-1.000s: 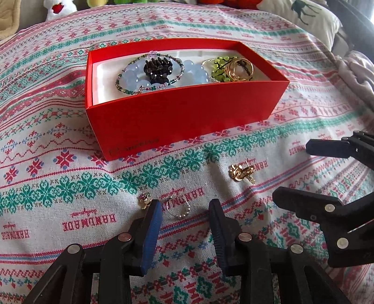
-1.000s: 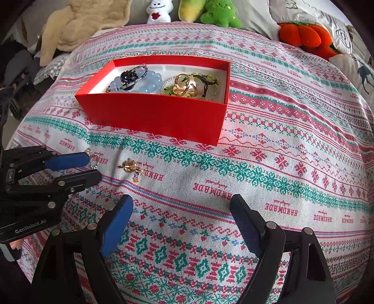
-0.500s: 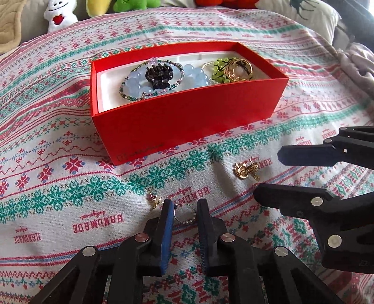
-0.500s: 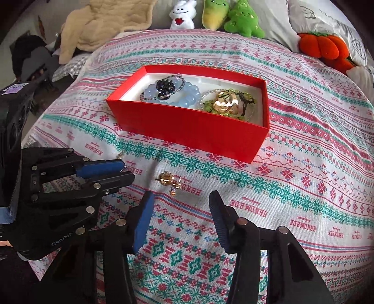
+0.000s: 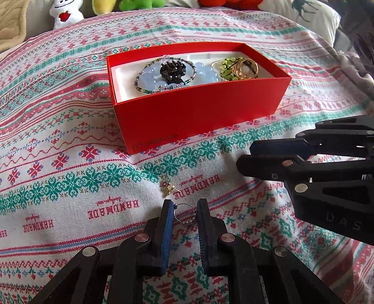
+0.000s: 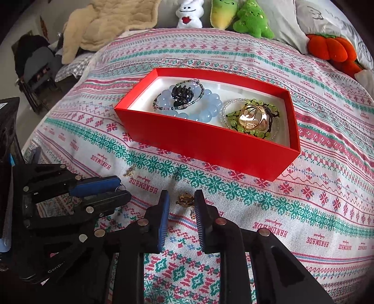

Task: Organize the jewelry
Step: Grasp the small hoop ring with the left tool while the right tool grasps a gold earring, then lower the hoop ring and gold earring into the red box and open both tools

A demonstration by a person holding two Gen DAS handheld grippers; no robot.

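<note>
**Both tongs close in on loose earrings beside the red box**

Compared with half a second ago, both tongs have narrowed and moved forward. The left tongs (image 5: 184,210) bracket a thin beaded hoop earring (image 5: 185,214) at lower centre, touching it; whether it is truly gripped I cannot tell. A small gold stud (image 5: 169,187) lies just beyond. The right tongs (image 6: 181,202) straddle a gold earring (image 6: 185,200) on the patterned bedspread (image 6: 303,187), not yet clenched. The red box (image 6: 210,145), upper centre, holds bracelets. Plush toys (image 6: 252,21) line the top edge.
</note>
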